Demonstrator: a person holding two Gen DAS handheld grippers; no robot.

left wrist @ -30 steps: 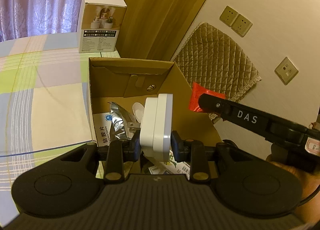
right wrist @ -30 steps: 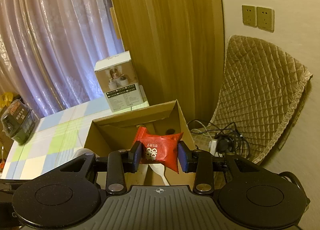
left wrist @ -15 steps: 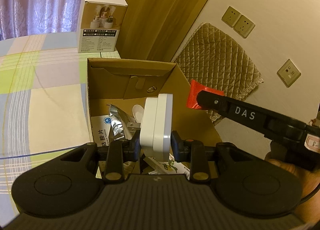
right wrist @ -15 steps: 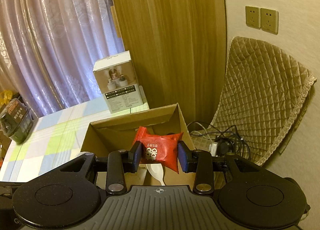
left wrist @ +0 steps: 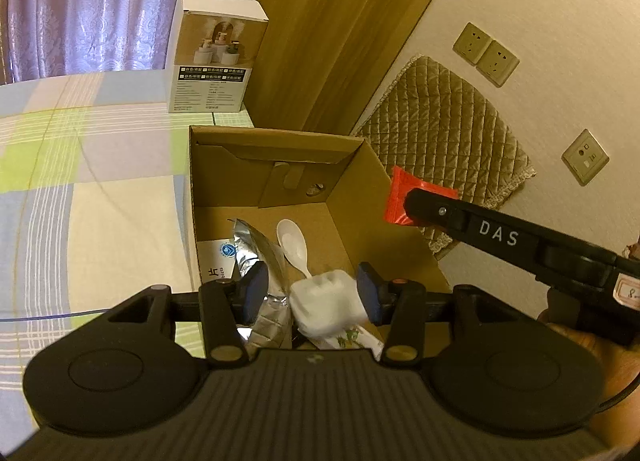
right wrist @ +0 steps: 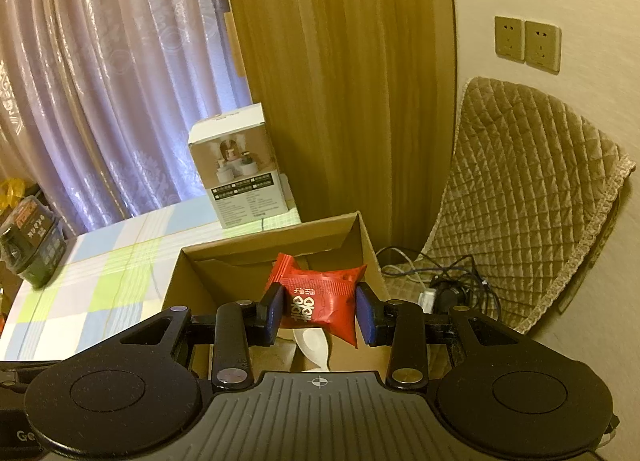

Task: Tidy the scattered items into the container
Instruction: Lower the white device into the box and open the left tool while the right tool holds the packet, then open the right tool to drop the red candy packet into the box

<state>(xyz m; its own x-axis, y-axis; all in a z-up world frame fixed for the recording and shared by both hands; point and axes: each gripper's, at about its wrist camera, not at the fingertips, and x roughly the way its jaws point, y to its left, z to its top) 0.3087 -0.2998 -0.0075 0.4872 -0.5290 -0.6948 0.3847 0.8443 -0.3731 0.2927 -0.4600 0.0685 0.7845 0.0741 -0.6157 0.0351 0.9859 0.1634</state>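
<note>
The left hand-held gripper (left wrist: 311, 292) hovers over the near end of the open cardboard box (left wrist: 191, 189), its jaws spread wide and gripping nothing; a blurred white block (left wrist: 329, 303) sits between them, touching neither pad as far as the blur lets one tell. Inside the box lie a white spoon (left wrist: 293, 243), a crumpled silver pouch (left wrist: 256, 249) and a printed white packet (left wrist: 216, 261). The right hand-held gripper (right wrist: 320, 313) pinches a red snack packet (right wrist: 320, 297) above the box's right wall. The box stands at the far right corner of the desk (left wrist: 100, 189), near a white product carton (left wrist: 216, 57).
</note>
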